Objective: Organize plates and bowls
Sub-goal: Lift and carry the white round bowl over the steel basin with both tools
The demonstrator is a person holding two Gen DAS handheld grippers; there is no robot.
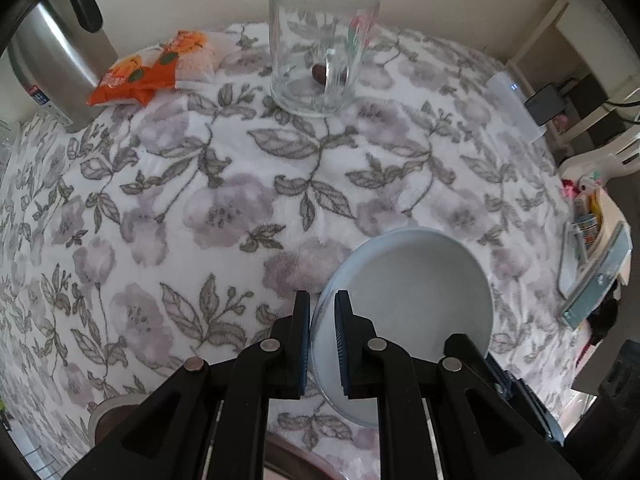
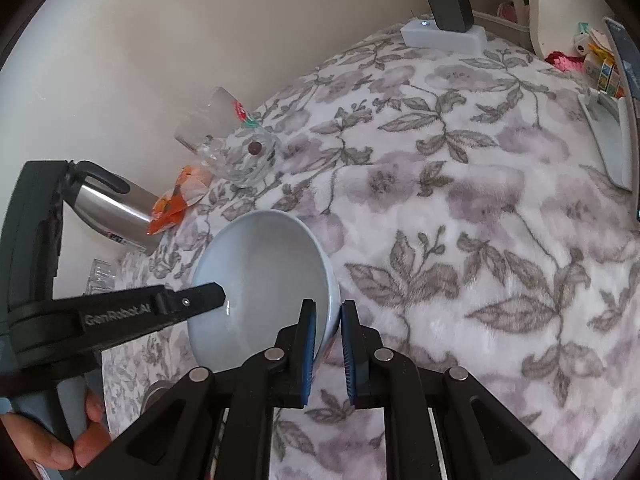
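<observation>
Left gripper (image 1: 323,342) clamped on near rim of pale blue ceramic bowl (image 1: 416,300), held tilted above floral-clothed bench (image 1: 200,200); right gripper (image 2: 328,350) pinching opposite rim. Best kept level, both grips firm, lowered gently clear of clear glass mug (image 1: 320,48)

A floral-clothed table (image 1: 224,200) meets a plain beige wall (image 2: 168,40), perhaps daylit.

The left wrist camera looks forward and down along its fingers, close over the floral tablecloth (image 1: 224,184), toward the wall. The right wrist camera looks leftward across the same cloth. Both see the bowl (image 1: 416,292) (image 2: 264,272), glass mug (image 1: 320,48) and kettle (image 1: 60,64).
</observation>
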